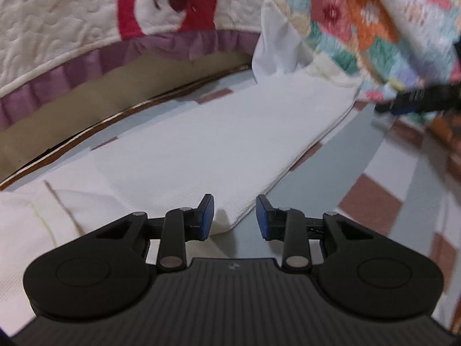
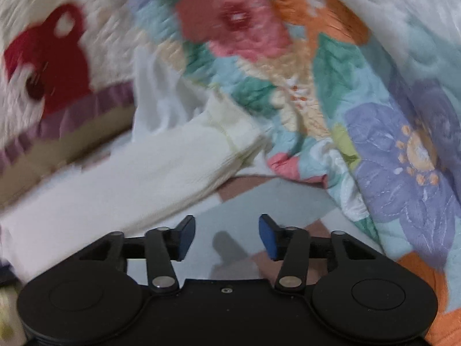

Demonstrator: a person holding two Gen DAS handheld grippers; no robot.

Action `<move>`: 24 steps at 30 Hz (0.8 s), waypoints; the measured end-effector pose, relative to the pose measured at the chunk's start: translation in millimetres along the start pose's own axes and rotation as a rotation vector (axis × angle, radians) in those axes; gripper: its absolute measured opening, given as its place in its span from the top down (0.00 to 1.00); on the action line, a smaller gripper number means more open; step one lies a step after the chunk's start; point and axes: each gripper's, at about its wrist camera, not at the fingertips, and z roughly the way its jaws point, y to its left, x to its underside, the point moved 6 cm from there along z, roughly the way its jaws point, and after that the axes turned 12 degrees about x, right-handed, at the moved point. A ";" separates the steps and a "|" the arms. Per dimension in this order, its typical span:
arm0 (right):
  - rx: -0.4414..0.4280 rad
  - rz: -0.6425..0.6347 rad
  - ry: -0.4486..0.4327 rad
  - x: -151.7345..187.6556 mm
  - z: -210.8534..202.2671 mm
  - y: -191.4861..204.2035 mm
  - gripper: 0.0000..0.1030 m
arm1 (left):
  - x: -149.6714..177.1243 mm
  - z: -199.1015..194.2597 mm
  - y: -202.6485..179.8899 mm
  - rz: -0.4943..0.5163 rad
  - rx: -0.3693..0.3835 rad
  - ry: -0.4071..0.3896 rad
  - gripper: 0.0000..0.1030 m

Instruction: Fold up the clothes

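Note:
A white folded garment (image 1: 201, 150) lies in a long strip across the checked bed sheet (image 1: 345, 178). My left gripper (image 1: 234, 216) hovers open over the strip's near corner. That corner shows below the gap, and the blue pads (image 1: 208, 216) do not press on it. In the right wrist view the same garment (image 2: 121, 184) lies to the left, its far end tucked against a floral quilt. My right gripper (image 2: 227, 236) stands open over bare sheet (image 2: 245, 201) with nothing between its pads. It also shows as a dark blur (image 1: 417, 98) at the right edge of the left wrist view.
A bunched floral quilt (image 2: 331, 92) fills the right and the back, also seen as the floral quilt (image 1: 360, 14). A cream quilt with a red bear and a purple frill (image 1: 57, 34) hangs at the back left above a tan bed edge (image 1: 86, 109). More white cloth (image 1: 23, 230) lies at near left.

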 end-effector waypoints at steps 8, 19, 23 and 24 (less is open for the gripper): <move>-0.021 0.243 0.044 -12.9 32.3 -3.0 0.45 | 3.4 15.2 5.8 -0.008 -0.095 0.052 0.68; 0.134 -0.051 -0.034 -37.1 58.8 56.8 0.97 | 21.2 -51.2 39.1 -0.195 0.064 -0.045 0.68; 0.240 -0.170 -0.116 -49.7 40.5 84.6 0.97 | 35.2 -84.4 73.2 -0.234 -0.001 -0.086 0.68; 0.231 -0.187 -0.155 -55.9 30.3 91.6 0.97 | 39.0 -91.1 81.9 -0.248 -0.012 -0.094 0.68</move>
